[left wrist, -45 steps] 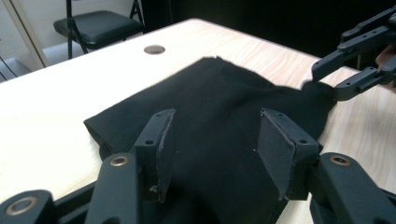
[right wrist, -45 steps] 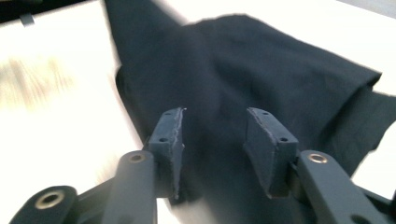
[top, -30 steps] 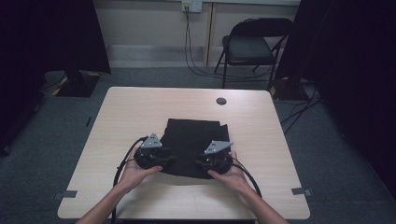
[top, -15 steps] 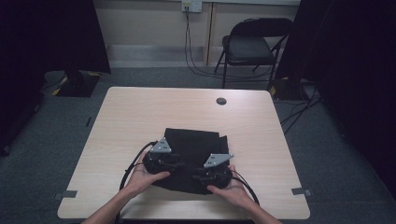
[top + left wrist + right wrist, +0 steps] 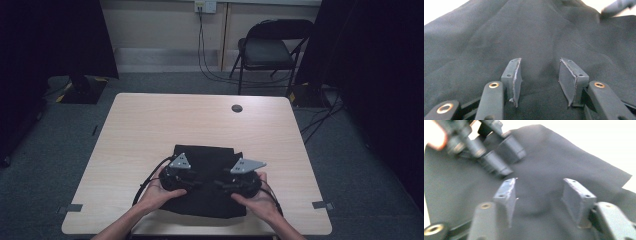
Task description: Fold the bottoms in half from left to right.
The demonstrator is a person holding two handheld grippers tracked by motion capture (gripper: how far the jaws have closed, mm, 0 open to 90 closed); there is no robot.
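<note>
Black cloth (image 5: 207,182) is spread on the near half of the table (image 5: 150,125), folded into a rough rectangle whose near edge lies close to the table's front edge. Both grippers are held low over it, facing each other, which looks like a pause between folds rather than a carry. The left gripper (image 5: 540,78) is seen from its own view with its jaws apart and fabric lying slack between them, no pad pressing on it; those jaws have just been opening. The right gripper (image 5: 539,200) is likewise spread over the cloth with nothing clamped (its jaws have just been opening too, so a hold was likely let go), and the left gripper's jaws are seen beyond it. A raised ridge between the left pads is judged a likely next pinch point.

The table is a pale wood-look top with a round cable port (image 5: 237,108) near its far edge. Grey carpet is seen around it, a black folding chair (image 5: 270,50) beyond, cables hanging from a wall socket (image 5: 205,6), and dark curtains at both sides.
</note>
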